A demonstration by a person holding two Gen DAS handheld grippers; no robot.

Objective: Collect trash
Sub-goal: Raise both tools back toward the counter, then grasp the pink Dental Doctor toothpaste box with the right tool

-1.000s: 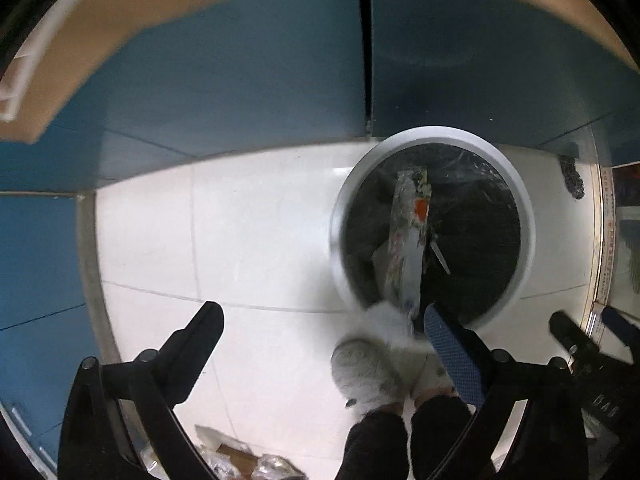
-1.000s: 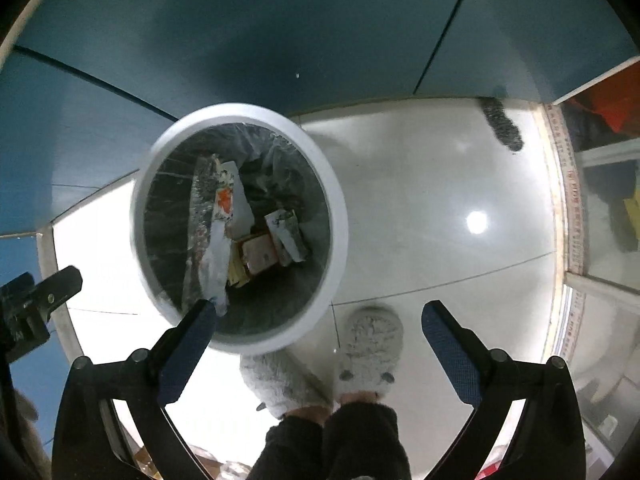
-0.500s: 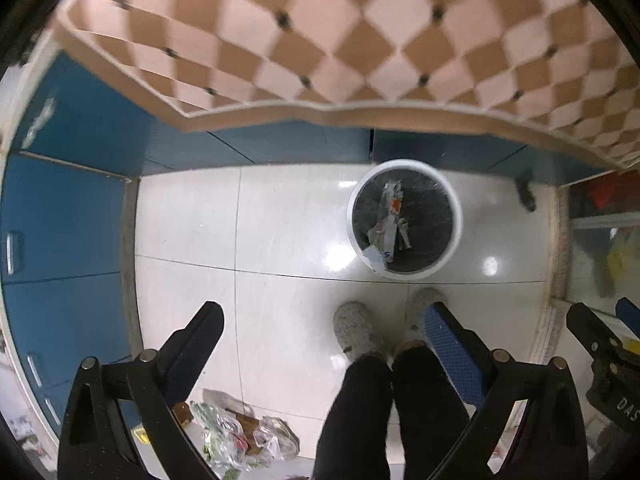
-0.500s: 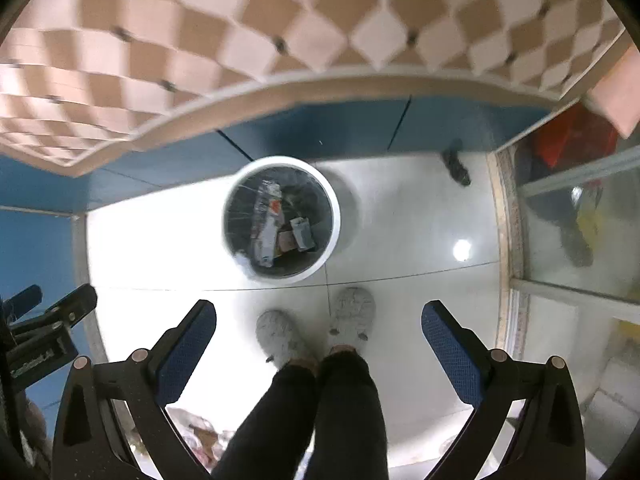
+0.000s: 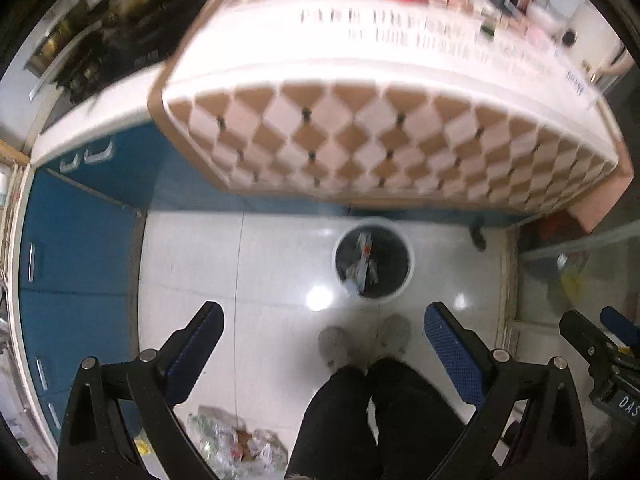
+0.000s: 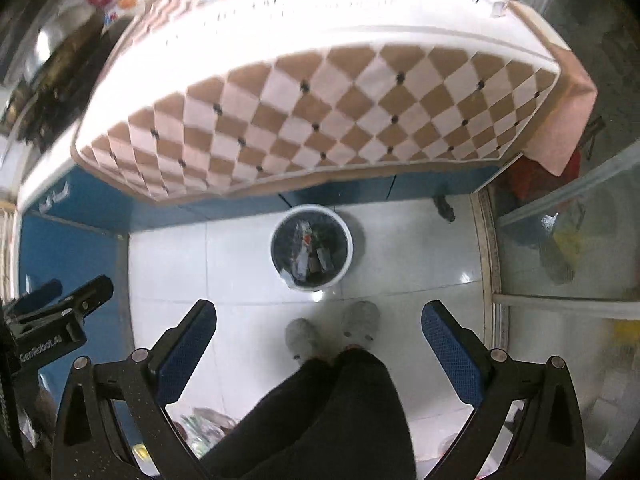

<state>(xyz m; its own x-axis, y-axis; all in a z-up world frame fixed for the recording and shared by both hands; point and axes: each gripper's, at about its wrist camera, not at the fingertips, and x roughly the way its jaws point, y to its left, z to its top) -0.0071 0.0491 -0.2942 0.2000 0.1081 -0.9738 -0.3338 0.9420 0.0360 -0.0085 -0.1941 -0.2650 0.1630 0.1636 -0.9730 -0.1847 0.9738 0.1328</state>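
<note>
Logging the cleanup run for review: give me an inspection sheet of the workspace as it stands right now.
Surface: glossy white tile floor, with glare spots.
Job's things: white bin, black liner, holds wrappers; it stands by the blue cabinets.
Clutter: wrapper pile on the floor at the lower left.
Grippers: left hand-held gripper open, empty; right hand-held gripper open, empty.
Cables: nothing seen.
Surroundings: checkered tablecloth overhangs above the bin; slippers in front of the bin.

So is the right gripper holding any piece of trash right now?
No, the right gripper is open with nothing between its blue pads, only the floor and the person's grey slippers showing through the gap.
</note>
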